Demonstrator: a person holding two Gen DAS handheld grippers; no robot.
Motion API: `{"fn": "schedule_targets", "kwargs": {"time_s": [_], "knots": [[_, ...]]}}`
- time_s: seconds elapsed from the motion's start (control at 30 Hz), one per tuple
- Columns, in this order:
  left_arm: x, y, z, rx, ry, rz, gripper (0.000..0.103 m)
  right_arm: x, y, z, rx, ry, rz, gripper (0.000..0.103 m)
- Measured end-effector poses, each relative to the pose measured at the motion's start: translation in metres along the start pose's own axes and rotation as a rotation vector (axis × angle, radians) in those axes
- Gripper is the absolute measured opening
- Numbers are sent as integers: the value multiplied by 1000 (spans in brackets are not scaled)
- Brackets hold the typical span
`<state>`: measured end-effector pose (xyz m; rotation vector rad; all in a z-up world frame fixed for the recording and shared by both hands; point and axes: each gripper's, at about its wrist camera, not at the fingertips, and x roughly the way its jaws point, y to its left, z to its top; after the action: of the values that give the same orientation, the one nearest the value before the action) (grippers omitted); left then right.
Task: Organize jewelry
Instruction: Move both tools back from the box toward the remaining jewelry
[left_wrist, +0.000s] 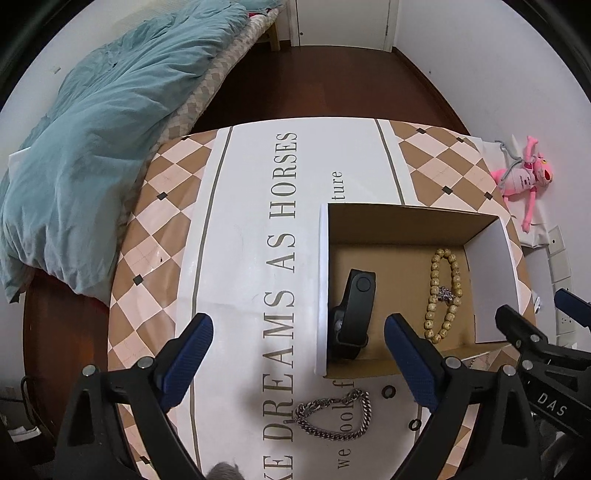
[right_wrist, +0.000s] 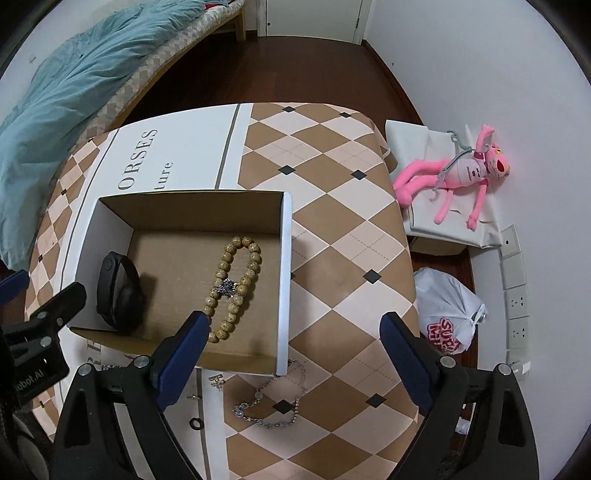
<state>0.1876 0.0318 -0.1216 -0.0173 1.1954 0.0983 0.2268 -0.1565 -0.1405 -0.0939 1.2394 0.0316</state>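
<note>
The left claw (left_wrist: 299, 363) hangs wide open and empty just above a silver chain bracelet (left_wrist: 334, 415) lying on the table (left_wrist: 240, 206) in front of the box (left_wrist: 323, 288); the right claw (right_wrist: 291, 354), also open, hovers over a thinner chain (right_wrist: 273, 406) there. Both chains look limp, slippery, light: pinch a bunched loop. Inside the box lie beads (right_wrist: 234, 284) and a black band (right_wrist: 118, 291); its low walls leave open room above.

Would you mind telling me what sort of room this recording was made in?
Most likely a bedroom at home: a bed with a rumpled teal duvet, a pink plush toy by the wall, and a door beyond the wood floor.
</note>
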Motion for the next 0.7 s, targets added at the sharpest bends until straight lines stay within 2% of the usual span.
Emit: {"fn": "schedule_targets", "kwargs": {"time_s": [0.27,0.7], "knots": [[-31,1,0,-20,-60,4,95,-27,-3,0,12,-56,-11,95],[-100,0,-12,-24,-166,-32,95,-109,-11,-17,31,-207,-17,95]]}}
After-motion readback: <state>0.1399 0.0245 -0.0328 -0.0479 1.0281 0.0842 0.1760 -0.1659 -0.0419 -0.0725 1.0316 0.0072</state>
